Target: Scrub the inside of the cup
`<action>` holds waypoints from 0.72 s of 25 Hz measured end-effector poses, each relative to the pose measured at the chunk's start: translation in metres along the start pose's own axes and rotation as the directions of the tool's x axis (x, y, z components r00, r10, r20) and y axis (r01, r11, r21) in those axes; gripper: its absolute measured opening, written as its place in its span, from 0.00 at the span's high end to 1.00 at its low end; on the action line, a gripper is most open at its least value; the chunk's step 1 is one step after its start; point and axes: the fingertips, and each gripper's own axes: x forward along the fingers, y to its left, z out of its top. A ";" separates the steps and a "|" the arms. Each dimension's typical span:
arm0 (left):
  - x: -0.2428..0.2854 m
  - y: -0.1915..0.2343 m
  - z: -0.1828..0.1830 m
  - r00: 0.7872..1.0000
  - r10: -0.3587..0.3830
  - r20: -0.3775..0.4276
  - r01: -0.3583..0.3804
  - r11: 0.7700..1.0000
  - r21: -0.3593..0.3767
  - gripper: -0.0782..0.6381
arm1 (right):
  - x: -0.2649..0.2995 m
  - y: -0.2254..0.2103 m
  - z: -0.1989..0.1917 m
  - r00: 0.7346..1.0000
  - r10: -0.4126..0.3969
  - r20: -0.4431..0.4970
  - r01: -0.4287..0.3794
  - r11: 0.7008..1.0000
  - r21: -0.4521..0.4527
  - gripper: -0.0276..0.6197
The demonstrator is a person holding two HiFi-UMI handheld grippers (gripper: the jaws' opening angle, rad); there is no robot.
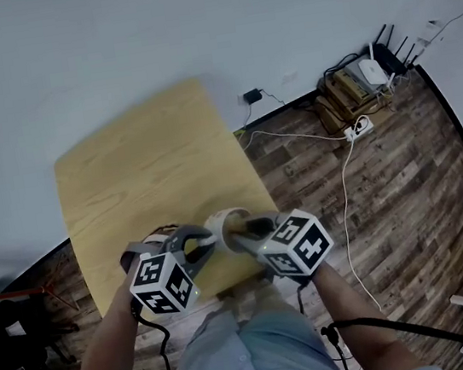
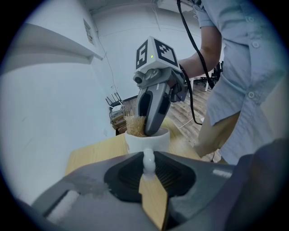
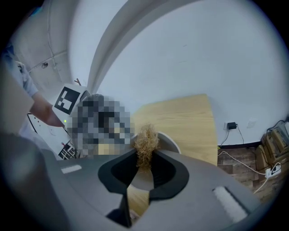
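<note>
A white cup (image 1: pixel 222 222) stands near the front edge of the wooden table (image 1: pixel 144 176). My left gripper (image 1: pixel 197 245) is shut on the cup's handle (image 2: pixel 148 161), which shows between its jaws in the left gripper view. My right gripper (image 1: pixel 239 237) reaches down at the cup's mouth from the right. It is shut on a tan fibrous scrubber (image 3: pixel 146 143), whose tuft rises above the rim of the cup (image 3: pixel 170 142). In the left gripper view, the scrubber (image 2: pixel 134 125) and the right gripper's fingers (image 2: pixel 152 110) dip into the cup (image 2: pixel 146 140).
The table stands against a white wall (image 1: pixel 191 31). On the wood floor to the right lie a white cable and a power strip (image 1: pixel 361 127). Beyond them are stacked boxes with a router (image 1: pixel 364 78). My legs are close to the table's front edge.
</note>
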 end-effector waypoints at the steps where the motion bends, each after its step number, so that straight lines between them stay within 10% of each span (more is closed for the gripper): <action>1: -0.001 0.000 0.000 1.000 0.001 0.001 -0.001 1.000 -0.002 0.76 | -0.001 -0.002 0.001 1.000 -0.006 0.006 0.006 1.000 -0.003 0.85; 18: -0.002 0.000 0.003 1.000 0.000 0.008 0.000 1.000 -0.019 0.76 | -0.013 -0.022 -0.017 0.994 -0.096 -0.052 0.089 0.989 -0.119 0.85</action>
